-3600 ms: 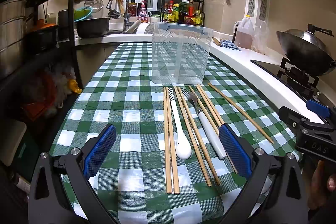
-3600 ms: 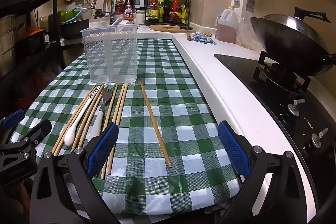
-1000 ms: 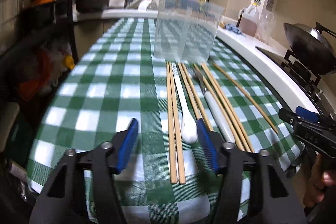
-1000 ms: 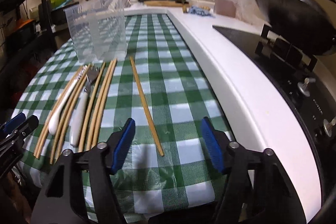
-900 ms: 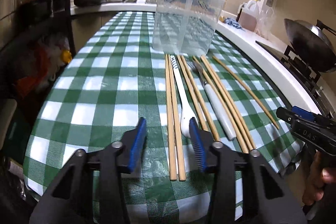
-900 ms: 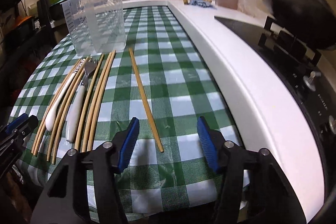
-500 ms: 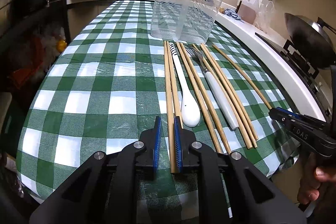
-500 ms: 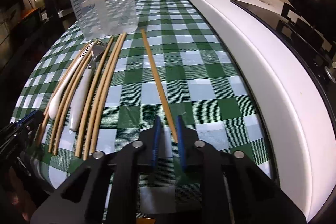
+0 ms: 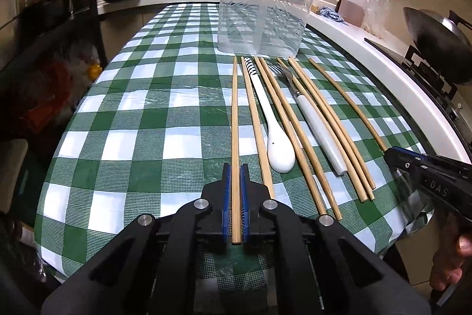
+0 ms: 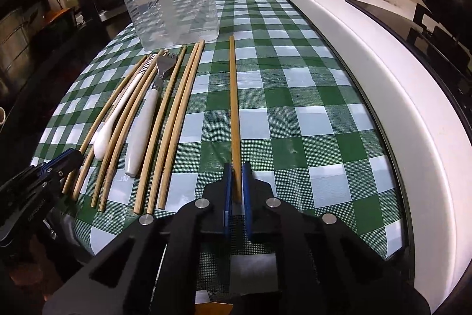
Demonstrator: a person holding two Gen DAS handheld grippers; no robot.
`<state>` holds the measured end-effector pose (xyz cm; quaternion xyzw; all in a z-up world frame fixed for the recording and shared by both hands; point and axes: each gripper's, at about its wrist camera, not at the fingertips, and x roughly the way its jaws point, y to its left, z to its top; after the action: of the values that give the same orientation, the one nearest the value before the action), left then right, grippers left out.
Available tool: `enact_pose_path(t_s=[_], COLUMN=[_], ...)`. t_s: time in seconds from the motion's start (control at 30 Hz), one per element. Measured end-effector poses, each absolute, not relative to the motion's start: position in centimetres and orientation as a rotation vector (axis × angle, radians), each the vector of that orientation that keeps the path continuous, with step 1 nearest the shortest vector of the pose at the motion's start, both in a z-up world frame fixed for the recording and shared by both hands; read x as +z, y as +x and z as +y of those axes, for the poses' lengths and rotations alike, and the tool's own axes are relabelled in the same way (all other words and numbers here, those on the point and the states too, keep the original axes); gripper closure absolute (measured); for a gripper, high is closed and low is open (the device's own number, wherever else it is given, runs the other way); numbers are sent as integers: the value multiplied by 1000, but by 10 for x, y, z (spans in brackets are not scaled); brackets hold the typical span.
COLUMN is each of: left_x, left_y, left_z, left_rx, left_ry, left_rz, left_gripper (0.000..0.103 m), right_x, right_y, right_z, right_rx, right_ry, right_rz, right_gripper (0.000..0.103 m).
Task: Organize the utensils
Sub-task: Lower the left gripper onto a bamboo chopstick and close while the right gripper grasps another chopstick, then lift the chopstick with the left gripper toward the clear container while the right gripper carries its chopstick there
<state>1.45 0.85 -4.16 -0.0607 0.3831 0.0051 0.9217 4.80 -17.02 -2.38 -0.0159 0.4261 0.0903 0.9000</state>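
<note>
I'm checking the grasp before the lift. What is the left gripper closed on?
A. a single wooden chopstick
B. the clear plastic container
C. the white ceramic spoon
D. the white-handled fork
A: the left gripper has its blue pads pinching the near end of the leftmost wooden chopstick.

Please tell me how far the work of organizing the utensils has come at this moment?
Nothing is sorted yet: the clear container holds no utensils. In hand: the left gripper is closing on the leftmost chopstick, and the right gripper is shut on the lone chopstick; both sticks lie on the tablecloth. The white spoon, fork and other chopsticks remain.
</note>
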Motion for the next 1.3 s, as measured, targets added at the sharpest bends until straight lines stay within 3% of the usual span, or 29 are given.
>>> enact_pose_path(t_s=[0.57, 1.3], left_x=[-39, 27], left_y=[12, -25], left_z=[5, 4], left_rx=[6, 12], left_ry=[-93, -26], left_rz=[758, 509], left_gripper=[97, 97], right_x=[-18, 53], right_y=[44, 3], right_z=[-170, -172], right_rx=[197, 234], right_ry=[-33, -29], right_rz=[851, 532], right_gripper=[98, 98])
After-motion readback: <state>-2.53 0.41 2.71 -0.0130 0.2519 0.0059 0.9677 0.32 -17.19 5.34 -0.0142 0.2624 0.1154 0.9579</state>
